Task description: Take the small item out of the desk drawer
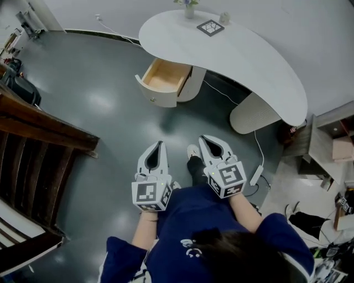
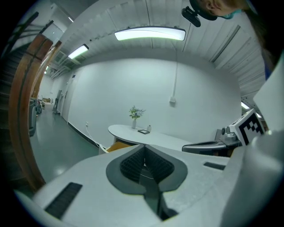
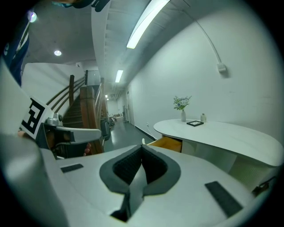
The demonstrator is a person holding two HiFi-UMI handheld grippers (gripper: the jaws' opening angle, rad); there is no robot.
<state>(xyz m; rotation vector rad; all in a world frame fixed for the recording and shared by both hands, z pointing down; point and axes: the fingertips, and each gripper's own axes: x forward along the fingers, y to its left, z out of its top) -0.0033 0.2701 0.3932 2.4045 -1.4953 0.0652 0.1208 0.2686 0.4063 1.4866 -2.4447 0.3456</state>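
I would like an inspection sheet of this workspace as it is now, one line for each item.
Surface: white curved desk, mostly bare.
Job's things: drawer open, wooden inside; no small item made out in it.
Clutter: vase, square frame, small jar at the desk's far edge.
Grippers: left gripper and right gripper shut, empty, near the person's body.
Cables: white cable runs from under the desk to a power strip.
Surroundings: wooden staircase at left, grey floor.
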